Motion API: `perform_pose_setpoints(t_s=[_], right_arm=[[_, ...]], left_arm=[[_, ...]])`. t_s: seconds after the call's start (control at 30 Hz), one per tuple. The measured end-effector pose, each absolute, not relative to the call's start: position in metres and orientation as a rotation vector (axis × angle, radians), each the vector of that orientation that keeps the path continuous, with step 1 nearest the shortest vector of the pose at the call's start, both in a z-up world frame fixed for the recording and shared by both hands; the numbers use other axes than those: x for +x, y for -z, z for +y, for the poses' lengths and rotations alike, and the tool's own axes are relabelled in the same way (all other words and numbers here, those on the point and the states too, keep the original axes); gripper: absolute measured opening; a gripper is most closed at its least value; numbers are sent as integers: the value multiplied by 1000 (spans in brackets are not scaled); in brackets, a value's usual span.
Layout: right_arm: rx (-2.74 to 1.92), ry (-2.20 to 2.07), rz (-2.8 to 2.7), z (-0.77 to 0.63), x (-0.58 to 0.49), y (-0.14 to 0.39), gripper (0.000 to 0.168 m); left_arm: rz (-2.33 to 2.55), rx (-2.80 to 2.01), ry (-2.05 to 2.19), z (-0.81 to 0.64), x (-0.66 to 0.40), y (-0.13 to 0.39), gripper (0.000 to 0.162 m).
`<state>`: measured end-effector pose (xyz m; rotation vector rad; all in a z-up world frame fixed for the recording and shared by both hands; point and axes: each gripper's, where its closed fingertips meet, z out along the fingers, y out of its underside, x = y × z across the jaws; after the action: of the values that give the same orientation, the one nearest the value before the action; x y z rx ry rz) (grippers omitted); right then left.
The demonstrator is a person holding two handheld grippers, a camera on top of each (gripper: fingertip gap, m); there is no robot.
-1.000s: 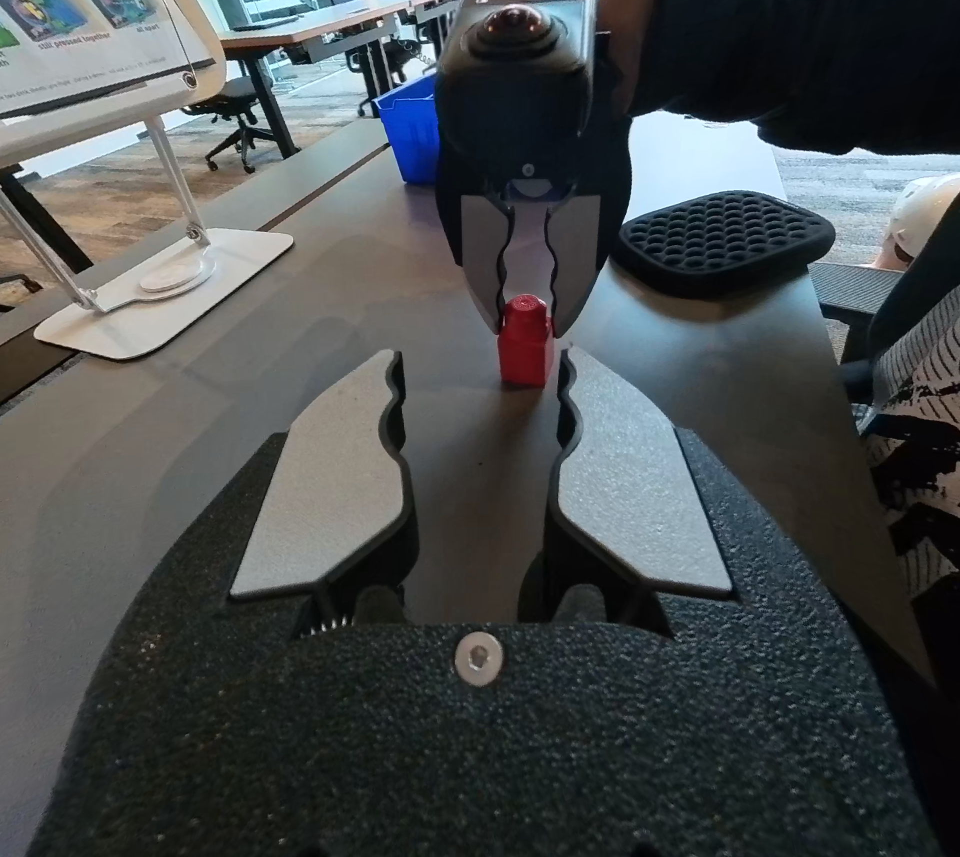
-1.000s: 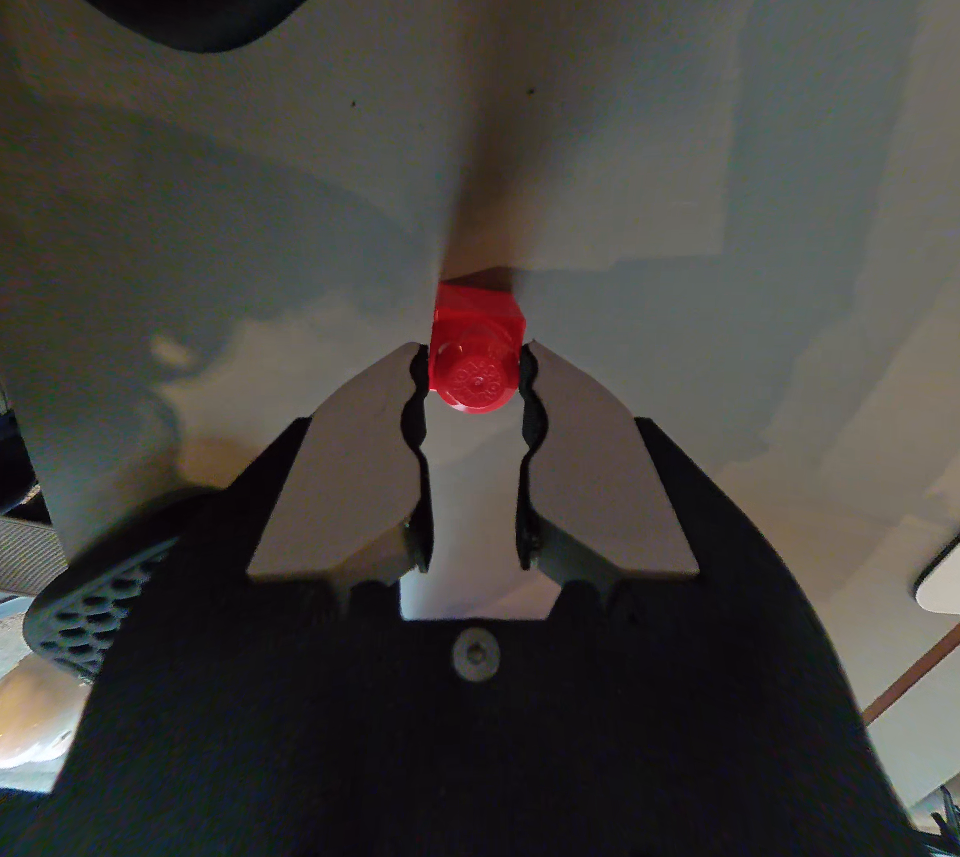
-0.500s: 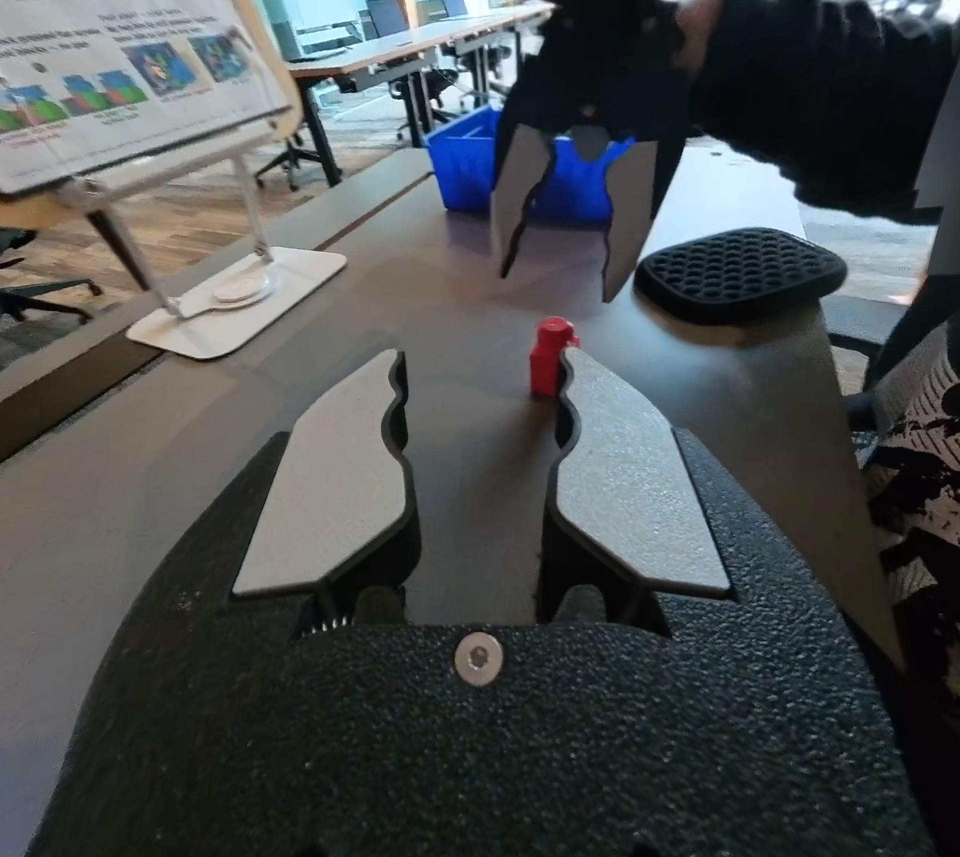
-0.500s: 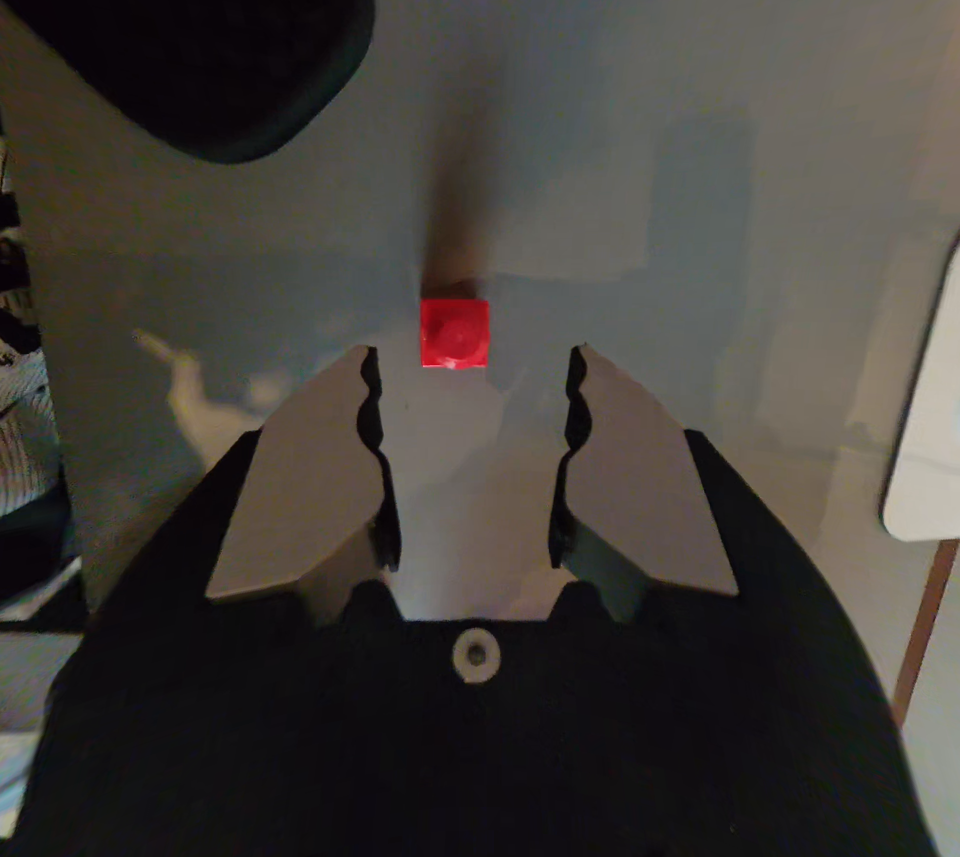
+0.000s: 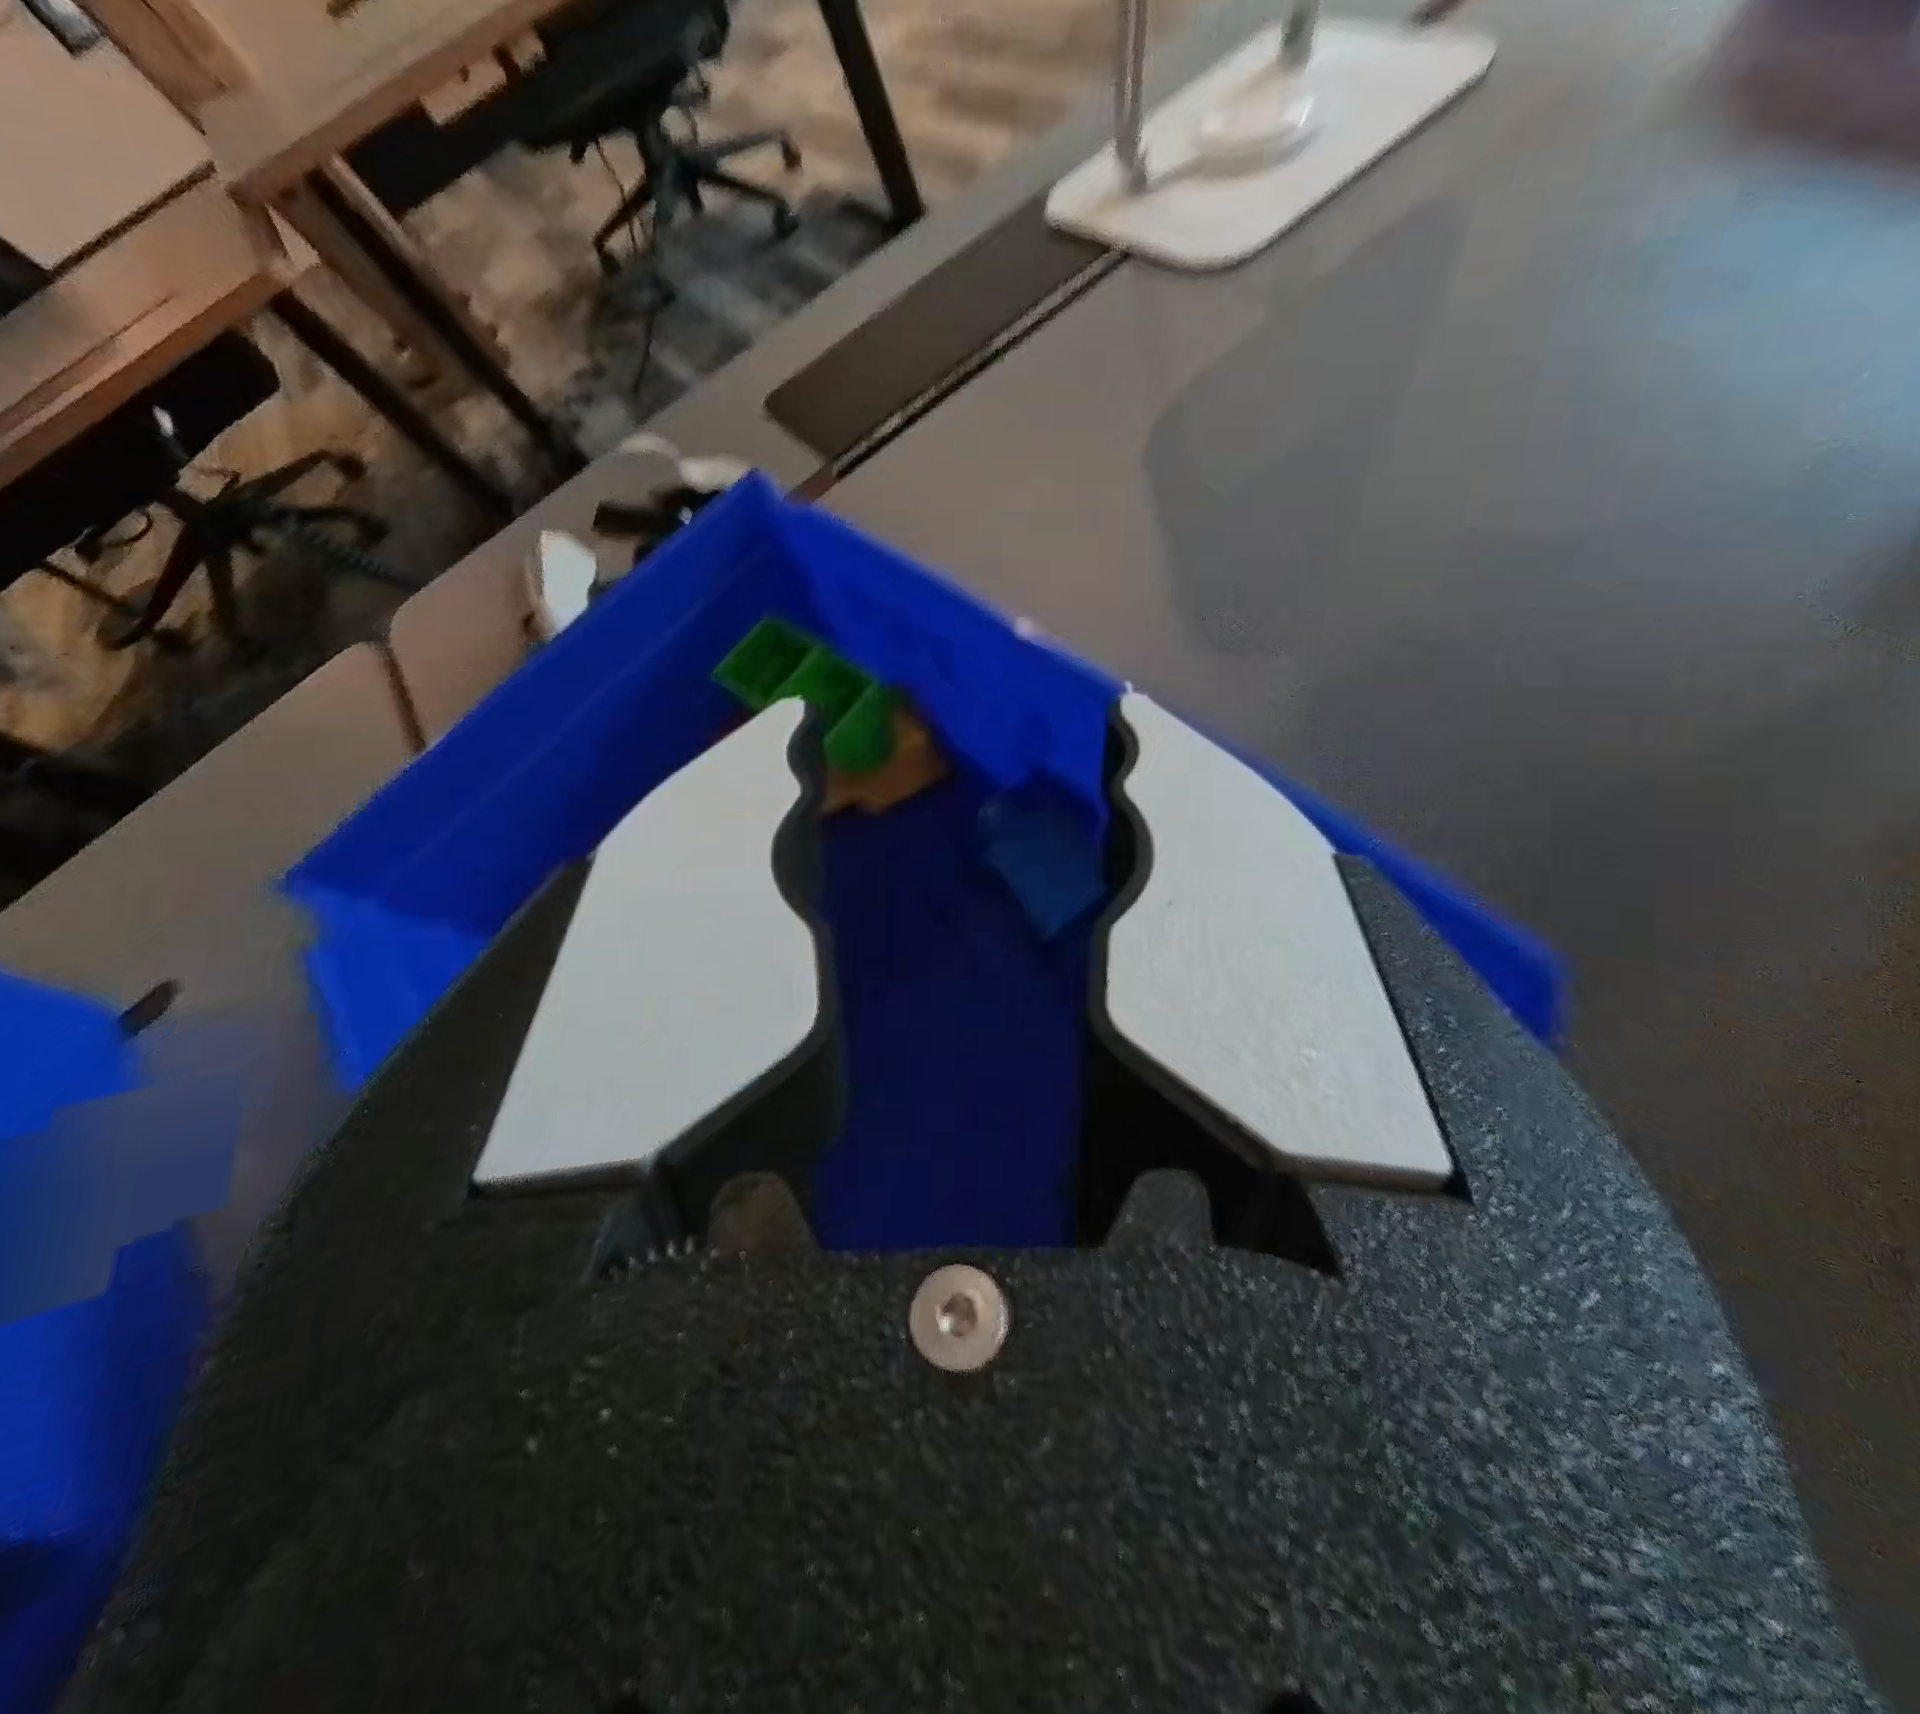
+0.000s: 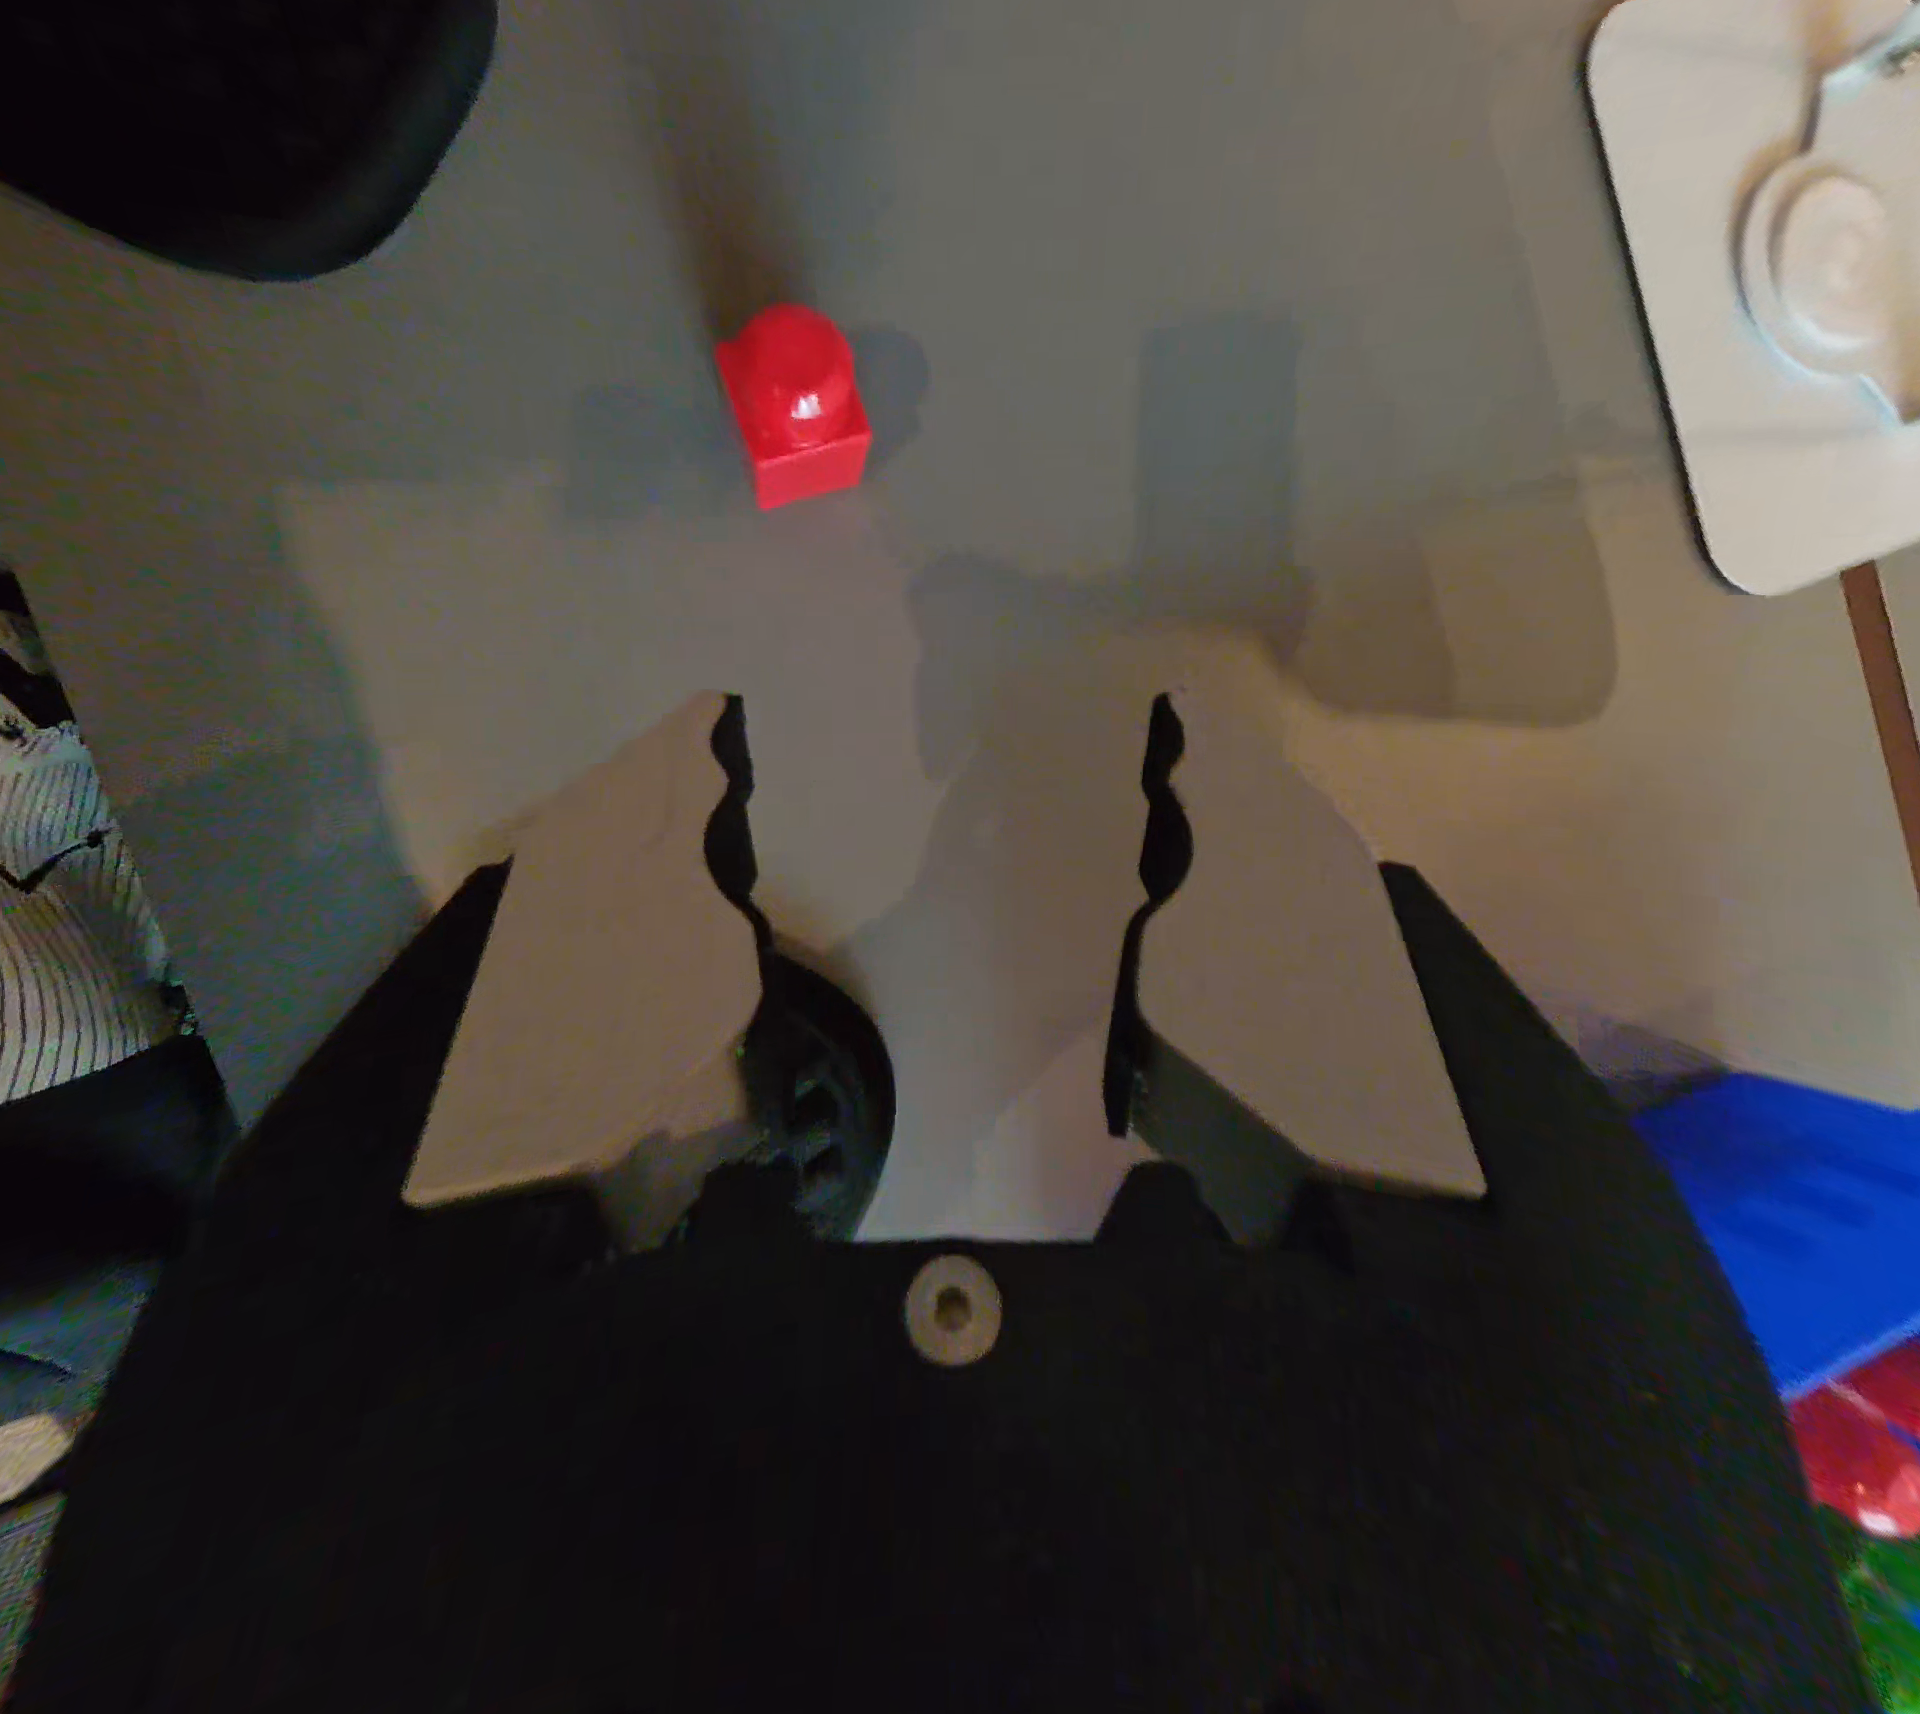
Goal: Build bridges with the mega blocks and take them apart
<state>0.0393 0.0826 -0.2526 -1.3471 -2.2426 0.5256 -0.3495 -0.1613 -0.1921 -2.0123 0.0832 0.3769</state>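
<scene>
The left gripper (image 5: 961, 745) has swung away from the red block since half a second ago and now points into a blue bin (image 5: 582, 760) — its jaws spread, nothing between them. Inside the bin, at the far corner, a green block (image 5: 805, 693) lies with its hollow underside showing, a tan or orange piece (image 5: 883, 781) just beneath it, and a blue block (image 5: 1039, 864) near the right finger. The view is motion-blurred. Beyond the bin lies the dark table (image 5: 1507, 521), with the white base of a stand (image 5: 1268, 147) at the far right, and office chairs and wooden desks farther off on the left.

The right gripper (image 6: 945, 708) has risen higher than before and looks straight down on the table (image 6: 1091, 158); its jaws are wide apart and empty. The red block (image 6: 795, 407) stands upright on the table, stud up, alone, well beyond the fingertips and to the left of their centre line — smaller in view than a moment ago. A black perforated pad (image 6: 208, 23) lies at the far left, the white stand base (image 6: 1756, 262) at the far right. At the near right a blue bin (image 6: 1808, 1228) edge has come into view, with red blocks (image 6: 1860, 1456) inside it.
</scene>
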Motion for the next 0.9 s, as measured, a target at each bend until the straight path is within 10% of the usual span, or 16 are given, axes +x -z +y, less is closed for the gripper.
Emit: perform_pose_setpoints(t_s=[0.7,0.9], right_arm=[[-1326,-390,-2179,84,40,210,74],[-1299,-393,-2198,81,32,210,73]], left_arm=[[710,-2434,8,-156,-390,303,40],[742,-2459,156,-167,-362,311,65]])
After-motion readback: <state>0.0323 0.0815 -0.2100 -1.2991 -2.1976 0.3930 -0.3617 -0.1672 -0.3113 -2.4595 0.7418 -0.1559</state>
